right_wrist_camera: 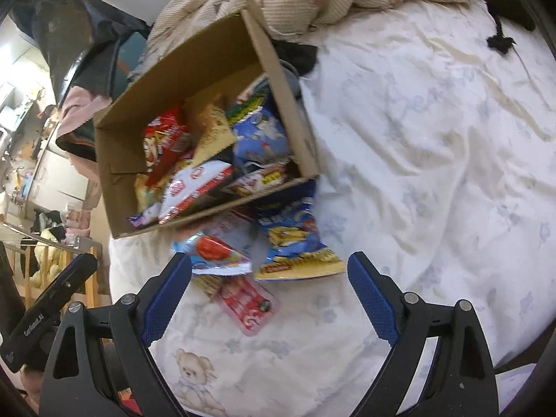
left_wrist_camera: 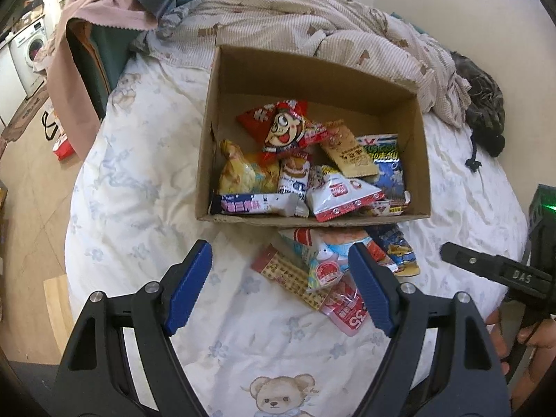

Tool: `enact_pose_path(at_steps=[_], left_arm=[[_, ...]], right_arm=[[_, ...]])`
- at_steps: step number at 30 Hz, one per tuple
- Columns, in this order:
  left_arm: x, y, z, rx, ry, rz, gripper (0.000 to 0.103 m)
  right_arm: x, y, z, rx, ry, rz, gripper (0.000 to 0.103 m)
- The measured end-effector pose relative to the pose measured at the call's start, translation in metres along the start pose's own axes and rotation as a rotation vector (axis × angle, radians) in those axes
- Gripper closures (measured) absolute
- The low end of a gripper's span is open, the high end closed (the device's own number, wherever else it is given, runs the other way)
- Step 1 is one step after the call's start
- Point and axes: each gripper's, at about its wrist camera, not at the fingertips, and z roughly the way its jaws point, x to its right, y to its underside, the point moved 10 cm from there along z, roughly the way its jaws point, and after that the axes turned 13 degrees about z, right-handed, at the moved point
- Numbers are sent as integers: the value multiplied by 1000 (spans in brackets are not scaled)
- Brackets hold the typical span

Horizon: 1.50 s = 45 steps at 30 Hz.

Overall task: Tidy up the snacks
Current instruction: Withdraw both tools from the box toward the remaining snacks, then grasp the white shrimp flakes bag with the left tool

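Observation:
An open cardboard box (left_wrist_camera: 243, 69) sits on the bed and holds several snack packets, with a red cartoon-face packet (left_wrist_camera: 281, 128) on top. It also shows in the right wrist view (right_wrist_camera: 194, 59). A small pile of packets lies on the sheet in front of the box: a tan patterned one (left_wrist_camera: 288, 274), a pink one (left_wrist_camera: 344, 309), a blue-yellow one (right_wrist_camera: 295, 239) and a red-blue one (right_wrist_camera: 215, 253). My left gripper (left_wrist_camera: 279, 285) is open and empty just before the pile. My right gripper (right_wrist_camera: 269, 295) is open and empty above the pink packet (right_wrist_camera: 246, 305).
A white floral bed sheet (left_wrist_camera: 139, 208) with a teddy print covers the bed. A rumpled beige blanket (left_wrist_camera: 312, 21) and a dark garment (left_wrist_camera: 483, 100) lie behind the box. The bed's left edge drops to the floor (left_wrist_camera: 31, 180). The other gripper's body (left_wrist_camera: 500, 271) is at the right.

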Motion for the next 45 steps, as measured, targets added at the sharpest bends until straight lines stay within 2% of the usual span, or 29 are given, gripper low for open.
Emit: enact_pose_path(at_steps=[5,9,15,18,20,22,23,24,25,27,29,32,35,38,41,45], left_arm=[[-2,8,11,-30,-32,17,25],[6,16,21,-72,-4,36,25],[40,16,41,-119,23,85,25],[58,9,55,-144,39,72,25],[65,7,72,-186,33,41,25],[67,12,95,-272,0,19,25],[69,12,104,-286,-18,17,25],[70,10,107,-274,-22,18,24],[73,6,111,-260,-28,31,17],[80,6,119,-275,-36,65,14],[87,10,124,-295,-10,68,14],[96,26,140,-388,61,15,15],[95,25,142,-384,73,-43,16],[96,26,135,-395,80,-39,16],[93,20,122,-365,72,-44,16],[87,9,125,-351,50,-92,16]], right_arm=[[16,-6,-4,15,25,68,10],[22,-18,-13,44,-6,136,10],[22,-27,-19,45,-63,203,10],[20,-27,-17,34,-70,209,10],[20,-27,-18,33,-76,212,10],[20,-27,-19,34,-80,215,10],[20,-27,-19,33,-81,215,10],[20,-27,-19,32,-83,215,10],[19,-26,-18,28,-83,211,10],[18,-25,-18,24,-84,204,10],[18,-25,-18,24,-84,199,10],[16,-26,-16,17,-87,204,10],[10,-25,-14,10,-95,203,10],[7,-24,-15,16,-93,187,10],[8,-25,-17,17,-95,190,10],[8,-25,-18,20,-102,201,10]])
